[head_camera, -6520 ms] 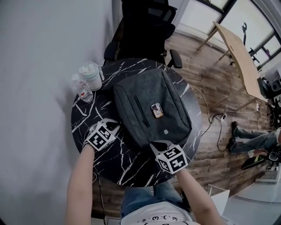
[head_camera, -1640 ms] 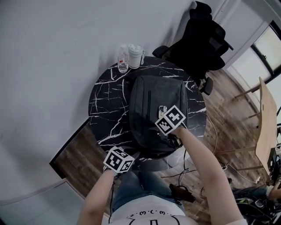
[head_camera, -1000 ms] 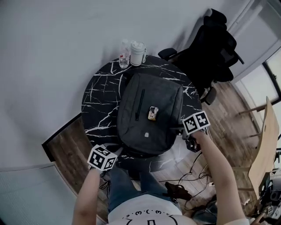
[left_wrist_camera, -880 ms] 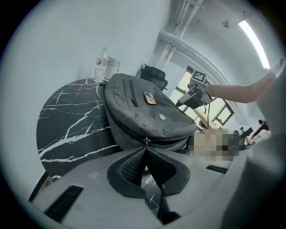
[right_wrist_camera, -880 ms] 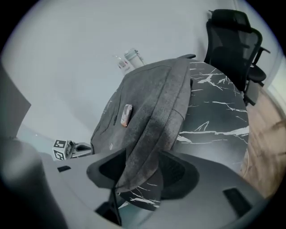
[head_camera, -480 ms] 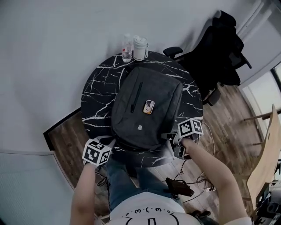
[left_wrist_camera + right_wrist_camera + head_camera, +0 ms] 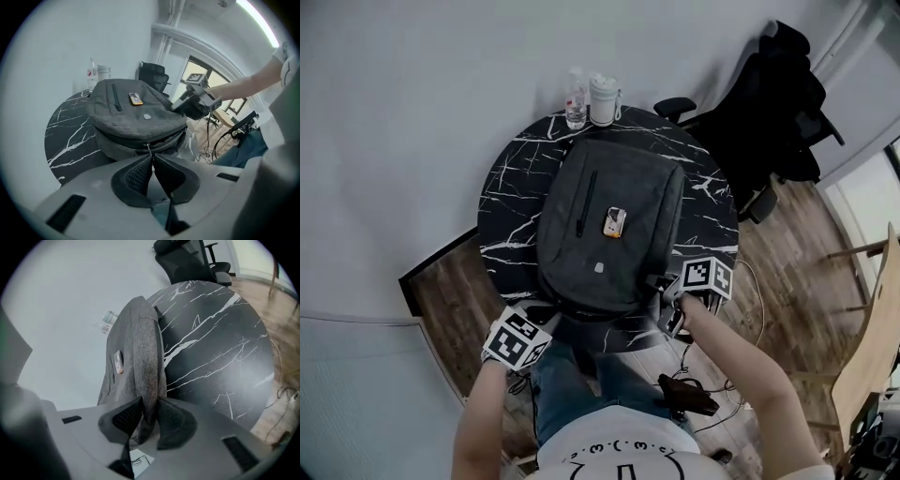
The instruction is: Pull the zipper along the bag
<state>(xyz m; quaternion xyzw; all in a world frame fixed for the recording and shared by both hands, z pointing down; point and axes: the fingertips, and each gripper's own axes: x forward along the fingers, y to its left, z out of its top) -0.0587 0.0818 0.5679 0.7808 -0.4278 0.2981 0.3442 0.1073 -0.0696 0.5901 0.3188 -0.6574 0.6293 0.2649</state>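
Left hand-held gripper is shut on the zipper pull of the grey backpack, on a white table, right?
Not white: the head view shows a black, white-veined table. The left hand-held gripper is shut on the zipper pull of the grey backpack.

This looks like an office or shared workroom. Beyond the right hand-held gripper [image 7: 664,292] stands a black swivel office chair [image 7: 783,103] with armrests, and well off to that gripper's right is the edge of a pale wooden desk [image 7: 877,309]. Cables [image 7: 215,145] trail over the wood-plank floor [image 7: 445,295] near it. The round black marble counter [image 7: 511,197] ahead of both grippers sits close to a plain white wall [image 7: 403,112]. Past the chair, tall windows [image 7: 196,65] and a ceiling strip light [image 7: 260,21] show.
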